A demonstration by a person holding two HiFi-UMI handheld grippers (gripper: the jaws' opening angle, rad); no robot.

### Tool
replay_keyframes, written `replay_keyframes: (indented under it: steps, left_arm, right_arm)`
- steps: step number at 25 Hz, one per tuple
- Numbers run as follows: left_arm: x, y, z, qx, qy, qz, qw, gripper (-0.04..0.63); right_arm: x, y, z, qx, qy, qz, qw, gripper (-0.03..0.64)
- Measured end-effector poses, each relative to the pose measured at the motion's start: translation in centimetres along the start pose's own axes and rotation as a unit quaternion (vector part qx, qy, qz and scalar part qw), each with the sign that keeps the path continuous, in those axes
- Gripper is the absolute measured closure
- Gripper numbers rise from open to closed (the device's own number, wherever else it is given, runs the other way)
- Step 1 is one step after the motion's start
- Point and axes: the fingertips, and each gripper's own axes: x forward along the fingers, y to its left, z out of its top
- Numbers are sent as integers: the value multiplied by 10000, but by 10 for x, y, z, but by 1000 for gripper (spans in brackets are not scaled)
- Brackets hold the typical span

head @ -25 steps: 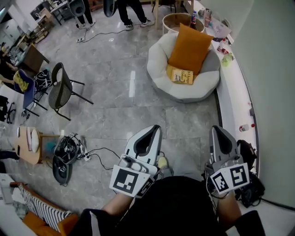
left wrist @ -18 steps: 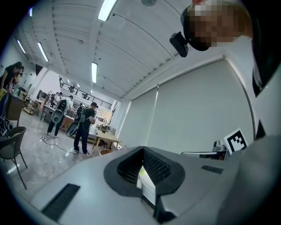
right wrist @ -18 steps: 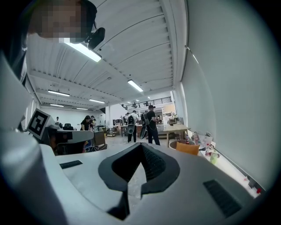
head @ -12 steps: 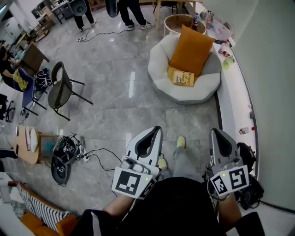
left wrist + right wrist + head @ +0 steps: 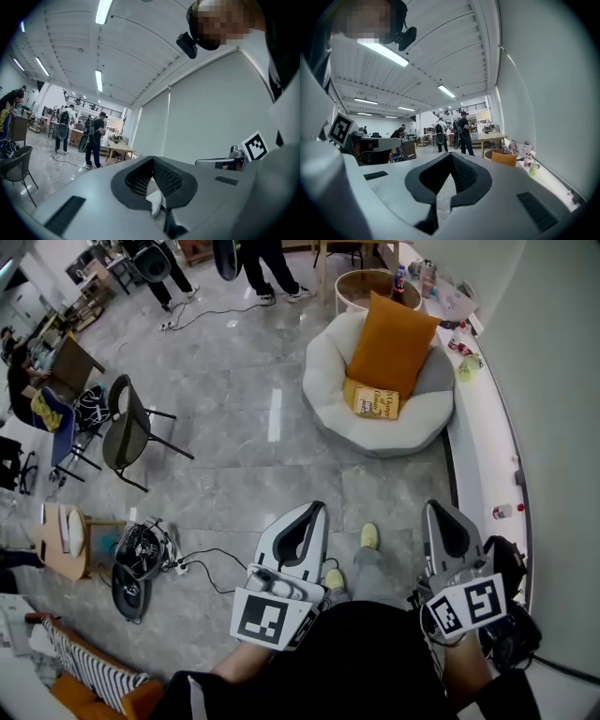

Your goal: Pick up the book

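Observation:
The book [image 5: 375, 401], yellow with dark print, lies on the seat of a white round armchair [image 5: 328, 381], leaning against an upright orange cushion [image 5: 392, 341]. In the head view both grippers are held low near my body, far short of the armchair. My left gripper [image 5: 316, 507] is shut and empty, its pads meeting at the tip [image 5: 152, 158]. My right gripper [image 5: 438, 506] is likewise shut with nothing between its pads [image 5: 451, 154]. The right gripper view shows the orange cushion [image 5: 504, 158] in the distance; the book is hidden there.
A black chair [image 5: 127, 427] stands on the grey tiled floor at left. Cables and helmets [image 5: 139, 554] lie near a small table. A white ledge [image 5: 483, 451] with bottles runs along the right wall. A round wooden table [image 5: 361, 282] stands behind the armchair. People [image 5: 267, 263] stand at the far end.
A foot in a yellow shoe has stepped forward between the grippers, and the armchair with the book has come slightly nearer. Both grippers stay shut and empty.

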Motion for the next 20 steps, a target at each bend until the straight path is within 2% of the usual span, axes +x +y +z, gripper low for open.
replay_keyframes:
  steps: [13, 16, 20]
  left_arm:
    - [75, -1, -4, 105, 114, -59, 9999, 586]
    - [97, 1, -13, 78, 258, -26, 9996, 586]
    - [128, 4, -9, 95, 219, -71, 9997, 586]
  right_arm:
    - [36, -70, 13, -1, 13, -66, 10000, 607]
    - [49, -89, 14, -7, 39, -88, 10000, 607]
    - [70, -111, 19, -61, 84, -87, 9999, 607]
